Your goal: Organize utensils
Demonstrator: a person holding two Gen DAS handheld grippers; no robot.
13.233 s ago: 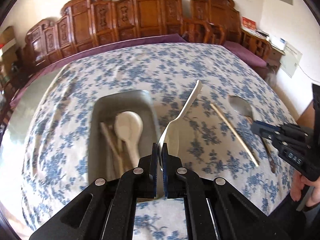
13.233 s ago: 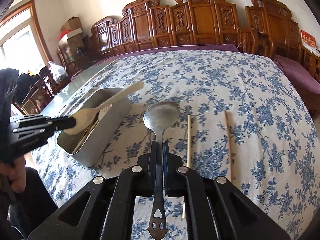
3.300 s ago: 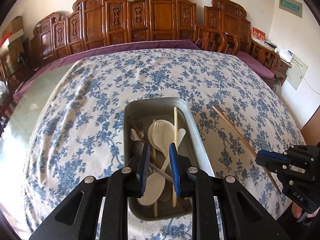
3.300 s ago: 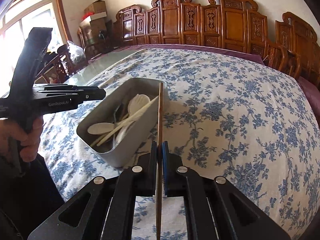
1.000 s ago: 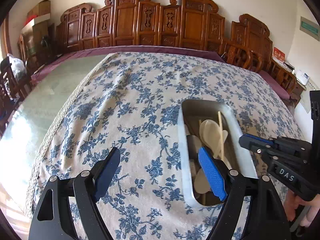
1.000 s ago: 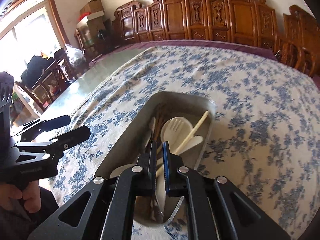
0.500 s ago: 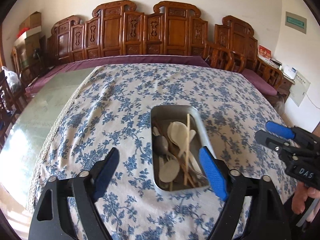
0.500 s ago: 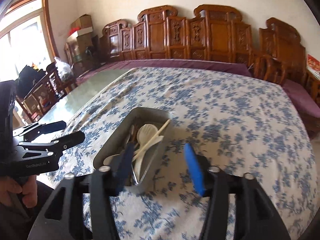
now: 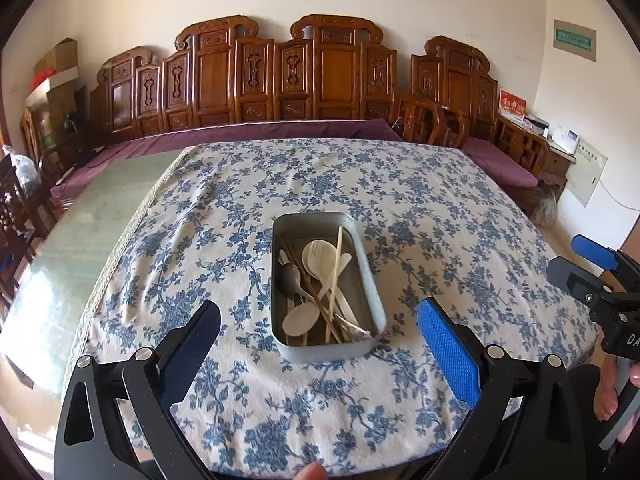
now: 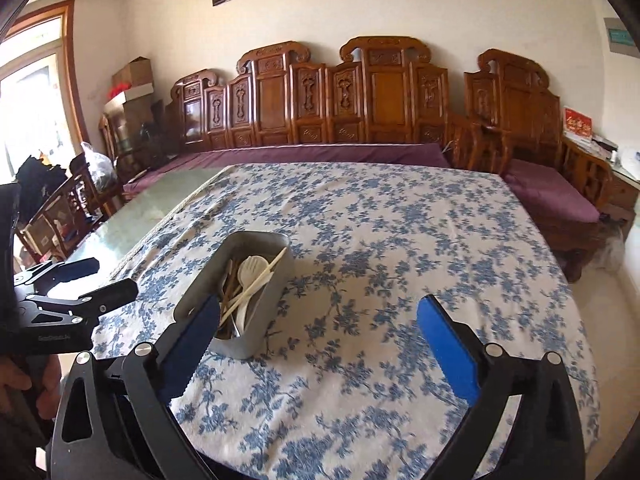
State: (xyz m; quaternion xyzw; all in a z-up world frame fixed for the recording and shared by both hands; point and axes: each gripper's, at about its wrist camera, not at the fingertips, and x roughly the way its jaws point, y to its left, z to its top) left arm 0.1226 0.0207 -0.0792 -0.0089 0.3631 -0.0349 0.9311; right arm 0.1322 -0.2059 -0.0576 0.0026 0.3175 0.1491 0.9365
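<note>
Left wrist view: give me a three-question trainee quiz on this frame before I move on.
1. True or false: a chopstick lies loose on the tablecloth.
2. Where is the fork-tipped spoon? A) in the tin B) in the left gripper C) on the cloth
3. What does the right gripper hold?

Key: 1 false; 2 A; 3 nothing, its jaws are opening with nothing between them.
</note>
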